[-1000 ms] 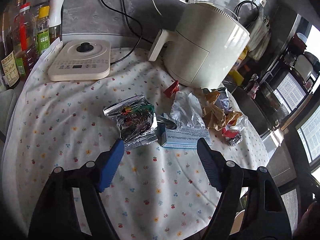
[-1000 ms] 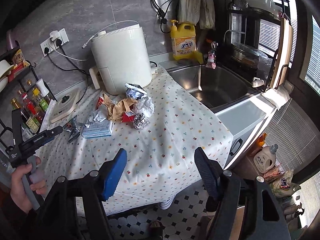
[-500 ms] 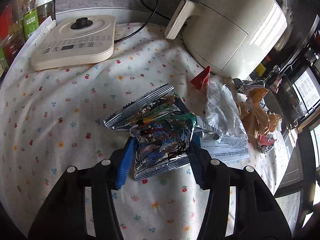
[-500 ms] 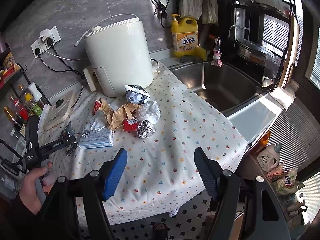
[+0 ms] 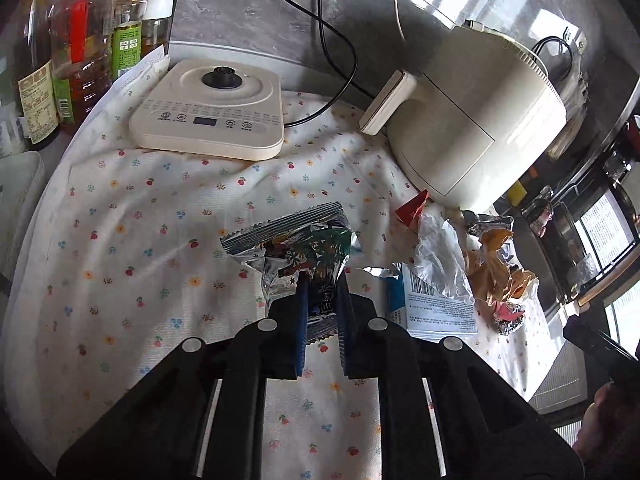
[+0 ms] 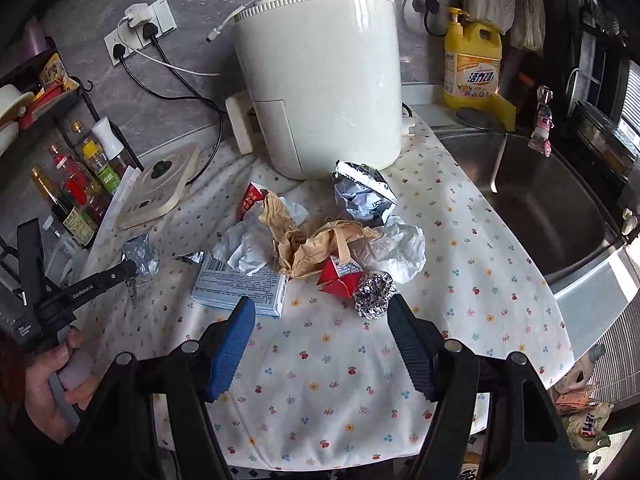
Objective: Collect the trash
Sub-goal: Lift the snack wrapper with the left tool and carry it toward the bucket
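A: Which way does the crinkled silver foil snack wrapper with the green and dark print [image 5: 304,248] lie?

B: In the left wrist view its long axis runs away from the camera. The ribbed, sealed end points toward the cream square appliance base with the black knob [image 5: 212,112]; the near end sits between the pads of the left tongs [image 5: 322,304].

A: So those tongs have it?

B: Yes. Their jaws have just been closing, and now they pinch the wrapper's near end, which is bunched and creased between the pads. The wrapper rests on the white tabletop cloth with small flowers [image 5: 132,240].

A: And the right tongs [image 6: 320,320]?

B: Spread wide, nothing between them, above the cloth in front of the trash heap: a crumpled silver foil ball [image 6: 374,292], a small red carton [image 6: 338,280], crumpled brown paper [image 6: 308,248] and a flat pale blue box [image 6: 240,284].

A: Where is the wrapper relative to that heap?

B: At its left edge, just beside the blue box, in front of the tall cream air fryer [image 6: 320,80].
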The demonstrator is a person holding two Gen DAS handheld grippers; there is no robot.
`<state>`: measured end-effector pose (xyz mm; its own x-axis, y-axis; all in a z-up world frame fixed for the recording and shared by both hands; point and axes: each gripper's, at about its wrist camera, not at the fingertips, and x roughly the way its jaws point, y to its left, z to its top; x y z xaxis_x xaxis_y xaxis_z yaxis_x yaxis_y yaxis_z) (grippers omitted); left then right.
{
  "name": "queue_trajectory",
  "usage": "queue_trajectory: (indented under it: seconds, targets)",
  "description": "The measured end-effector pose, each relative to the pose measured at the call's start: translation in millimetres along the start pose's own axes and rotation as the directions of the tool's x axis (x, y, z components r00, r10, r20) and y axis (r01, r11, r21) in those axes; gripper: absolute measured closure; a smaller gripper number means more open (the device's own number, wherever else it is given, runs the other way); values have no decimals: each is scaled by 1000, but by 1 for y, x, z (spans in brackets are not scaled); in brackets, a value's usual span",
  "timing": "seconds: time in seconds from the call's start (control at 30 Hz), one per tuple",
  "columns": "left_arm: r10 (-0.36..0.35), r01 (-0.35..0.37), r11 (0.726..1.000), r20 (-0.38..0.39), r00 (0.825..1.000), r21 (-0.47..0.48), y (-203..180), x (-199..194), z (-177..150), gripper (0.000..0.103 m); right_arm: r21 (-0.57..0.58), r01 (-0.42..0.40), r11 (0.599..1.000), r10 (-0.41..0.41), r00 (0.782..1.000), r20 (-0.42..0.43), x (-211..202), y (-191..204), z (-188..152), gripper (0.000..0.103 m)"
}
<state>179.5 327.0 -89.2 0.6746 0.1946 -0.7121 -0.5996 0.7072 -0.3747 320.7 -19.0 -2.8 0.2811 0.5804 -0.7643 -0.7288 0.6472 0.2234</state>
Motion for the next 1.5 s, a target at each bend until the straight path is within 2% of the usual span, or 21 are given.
queue_trajectory:
  seconds: [0.13, 0.23, 0.37, 0.4, 0.43, 0.47, 0.5, 0.63, 0.77, 1.03, 1.3, 1.5]
  targets:
    - [41, -40, 999, 30, 999, -34, 14, -17, -1, 90, -17, -26, 1000, 25, 999, -47, 36, 6, 21, 30]
    - [71, -68, 995, 45, 996, -71, 26, -27, -3, 90, -30, -31, 999, 29, 998, -63, 55, 11, 33, 20]
    - [99, -94, 990, 50, 994, -104, 40, -35, -8, 90, -81, -14, 997, 6, 995, -98, 81, 23, 41, 22]
    - [104, -98, 989, 48, 993, -110, 42, -36, -10, 90, -95, 6, 995, -16, 994, -104, 86, 25, 41, 30]
    - [107, -101, 988, 46, 993, -115, 44, -36, -11, 90, -102, 29, 994, -40, 993, -109, 90, 25, 42, 45]
    - [109, -104, 988, 44, 993, -119, 46, -37, -12, 90, -97, 36, 995, -47, 992, -118, 92, 24, 43, 53]
    - [110, -104, 987, 44, 993, -122, 47, -37, -12, 90, -83, 18, 996, -28, 992, -121, 91, 22, 43, 67]
    - [94, -88, 989, 45, 995, -118, 47, -37, -11, 90, -68, -6, 998, 2, 998, -66, 73, 19, 41, 79]
    - [59, -54, 995, 53, 997, -84, 38, -35, -5, 90, -48, -39, 998, 39, 999, -8, 46, 19, 39, 82]
    - [-46, 46, 999, 58, 997, 15, 11, -33, 1, 90, 4, -35, 999, 35, 993, 111, -15, 14, 20, 84]
    - [-156, 155, 980, 2, 988, 123, -28, -21, -3, 90, 136, 57, 989, -77, 987, 141, -67, -26, -22, 85]
    - [-230, 231, 958, -24, 973, 171, -67, -16, -9, 90, 248, 143, 958, -177, 977, 123, -90, -71, -55, 85]
